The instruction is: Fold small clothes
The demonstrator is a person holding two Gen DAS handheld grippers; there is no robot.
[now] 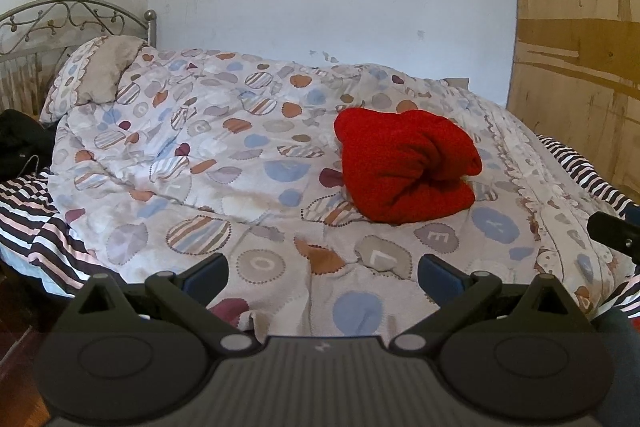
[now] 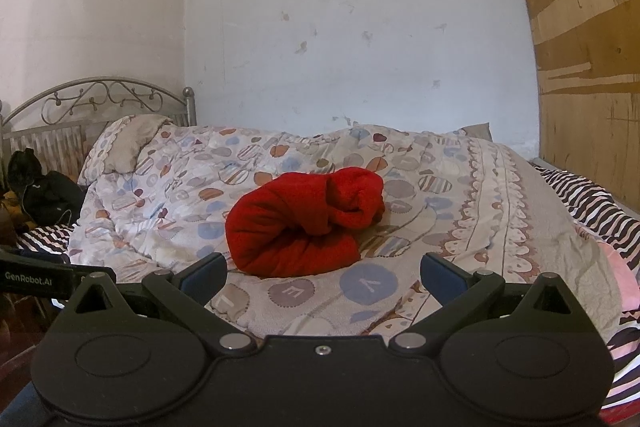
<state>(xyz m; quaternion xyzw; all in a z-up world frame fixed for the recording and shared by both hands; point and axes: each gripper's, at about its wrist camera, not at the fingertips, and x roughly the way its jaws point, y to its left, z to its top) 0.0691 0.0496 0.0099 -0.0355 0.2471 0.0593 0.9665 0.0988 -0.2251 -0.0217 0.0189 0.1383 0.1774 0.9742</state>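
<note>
A red fleecy garment (image 1: 406,163) lies bunched and rolled on the patterned quilt (image 1: 224,155), right of centre in the left wrist view. In the right wrist view the same red garment (image 2: 304,223) sits at the middle, just beyond the fingers. My left gripper (image 1: 323,273) is open and empty, held back near the bed's front edge. My right gripper (image 2: 323,273) is open too, nothing between its blue pads, with the garment a short way ahead. The right gripper's body (image 1: 612,229) pokes in at the right edge of the left wrist view.
A pillow (image 1: 94,75) and a metal headboard (image 1: 68,17) stand at the far left. Dark clothing (image 2: 44,191) lies left of the quilt on a striped sheet (image 1: 36,227). A white wall runs behind the bed, and a wooden panel (image 2: 592,67) stands at the right.
</note>
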